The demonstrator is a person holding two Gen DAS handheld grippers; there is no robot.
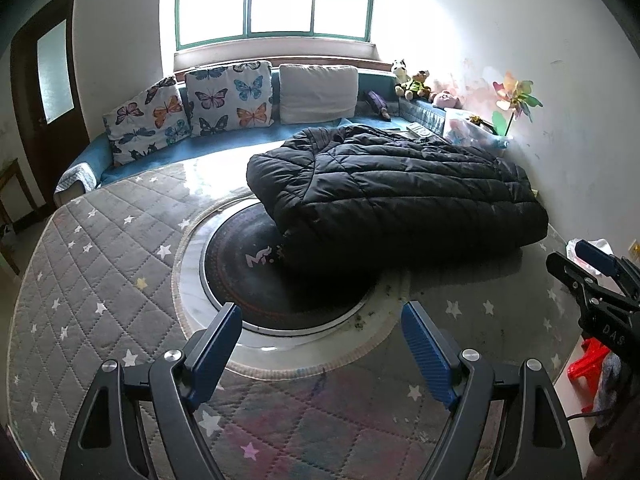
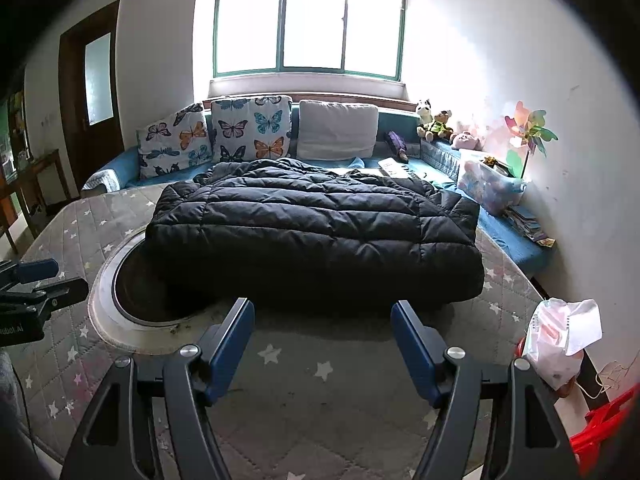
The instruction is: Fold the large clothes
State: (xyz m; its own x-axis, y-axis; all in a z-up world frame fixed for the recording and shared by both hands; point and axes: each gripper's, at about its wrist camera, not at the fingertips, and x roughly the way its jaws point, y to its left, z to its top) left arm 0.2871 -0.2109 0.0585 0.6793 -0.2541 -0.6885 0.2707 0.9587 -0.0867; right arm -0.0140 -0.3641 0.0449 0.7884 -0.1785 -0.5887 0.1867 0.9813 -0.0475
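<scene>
Lying folded on a quilted star-print table cover (image 2: 304,360), a black puffer coat (image 2: 316,232) half hides a dark round inset (image 1: 256,280). The left gripper (image 1: 320,352) and right gripper (image 2: 322,344) hover short of it, jaws spread wide, holding nothing. The coat looks soft, bulky, light and slippery; its thick near edge seems the best place to grasp.

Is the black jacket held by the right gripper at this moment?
No, the right gripper stands open over the mat, apart from the black jacket.
</scene>
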